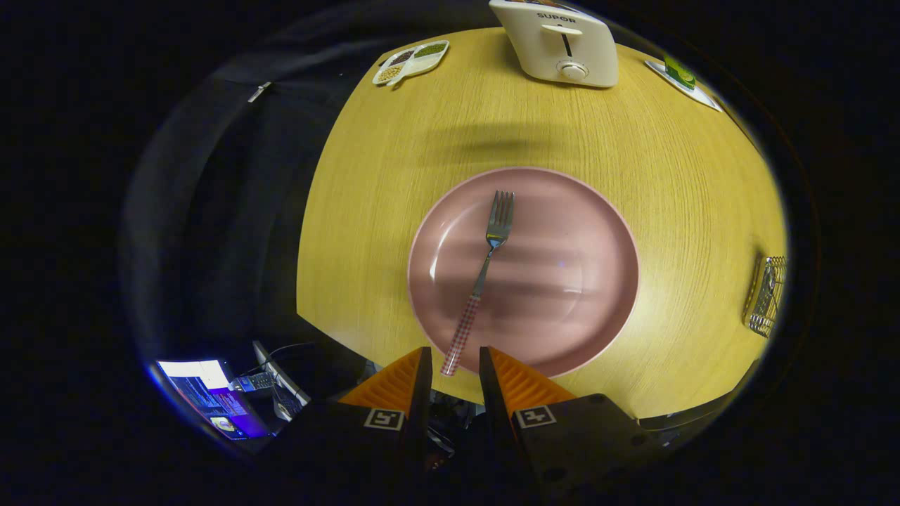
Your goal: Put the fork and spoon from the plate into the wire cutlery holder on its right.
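Gripper [453, 369] spread, empty, fork [485, 270] handle tip between fingers. No spoon on plate [598, 232], prob. done; fork left for holder [766, 295].

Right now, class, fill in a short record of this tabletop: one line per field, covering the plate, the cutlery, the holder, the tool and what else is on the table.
plate: pink plate, just ahead of the tool's fingers
fork: fork lying on the plate, checked handle toward the fingers, prongs away
spoon: none seen on the plate
holder: wire cutlery holder, on the table right of the plate
tool: tool open, handle end between its fingertips, apparently not gripped
beyond the plate: toaster, divided snack dish
table: wooden table
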